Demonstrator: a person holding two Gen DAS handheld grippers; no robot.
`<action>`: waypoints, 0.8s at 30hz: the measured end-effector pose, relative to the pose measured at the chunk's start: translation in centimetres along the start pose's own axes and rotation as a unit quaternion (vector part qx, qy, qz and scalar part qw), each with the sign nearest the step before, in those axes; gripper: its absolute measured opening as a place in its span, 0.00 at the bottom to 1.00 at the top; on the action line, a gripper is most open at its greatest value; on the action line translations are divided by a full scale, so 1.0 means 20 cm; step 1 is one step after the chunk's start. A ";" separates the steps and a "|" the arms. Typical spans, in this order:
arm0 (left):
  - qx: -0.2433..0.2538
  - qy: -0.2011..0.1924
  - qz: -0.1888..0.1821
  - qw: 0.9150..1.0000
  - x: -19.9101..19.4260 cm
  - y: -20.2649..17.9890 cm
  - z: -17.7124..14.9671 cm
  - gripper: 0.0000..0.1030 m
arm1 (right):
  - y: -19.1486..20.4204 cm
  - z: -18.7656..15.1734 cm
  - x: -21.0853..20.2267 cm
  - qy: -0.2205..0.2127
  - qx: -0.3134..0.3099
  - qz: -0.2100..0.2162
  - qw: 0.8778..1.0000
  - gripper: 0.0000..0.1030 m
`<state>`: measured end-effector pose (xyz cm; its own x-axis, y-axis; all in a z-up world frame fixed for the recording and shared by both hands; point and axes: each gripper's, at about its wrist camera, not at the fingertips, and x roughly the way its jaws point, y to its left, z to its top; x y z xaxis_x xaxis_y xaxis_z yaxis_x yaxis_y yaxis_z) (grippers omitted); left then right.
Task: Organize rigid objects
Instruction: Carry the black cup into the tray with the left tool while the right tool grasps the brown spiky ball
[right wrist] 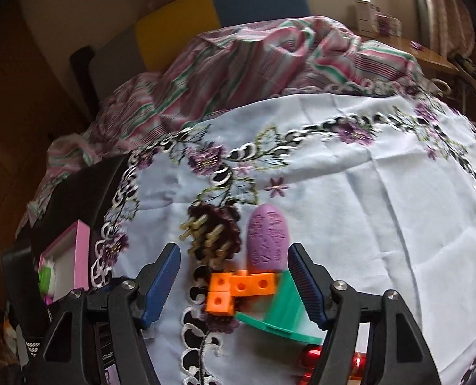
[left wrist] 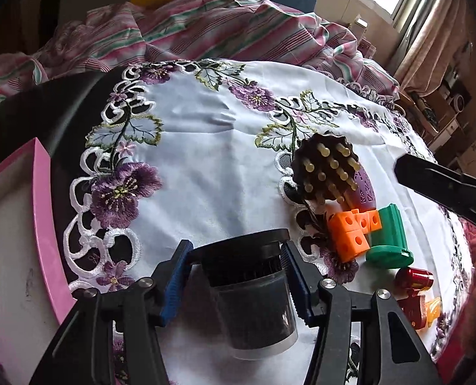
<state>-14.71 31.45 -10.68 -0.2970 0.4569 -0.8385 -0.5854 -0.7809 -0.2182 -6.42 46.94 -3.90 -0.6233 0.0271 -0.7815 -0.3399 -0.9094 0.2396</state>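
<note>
The embroidered tablecloth still carries a cluster toward its right edge: green spool, brown peg brush, orange cubes, red toy. The pink box sits off its left edge, so sorting seems mostly undone. The left gripper clamps a dark clear-walled jar; the right gripper hangs open over the cubes

Toy cluster before open cloth
</note>
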 end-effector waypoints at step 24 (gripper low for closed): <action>-0.054 -0.079 -0.009 0.995 -0.60 0.27 -0.26 0.55 | 0.31 -0.11 0.18 0.064 -0.128 -0.023 0.989 0.61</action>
<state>-10.33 19.51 -4.37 -0.4074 0.5264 -0.7463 -0.5102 -0.8089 -0.2920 -9.26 40.49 -6.49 -0.5119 0.0332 -0.8584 -0.1666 -0.9841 0.0613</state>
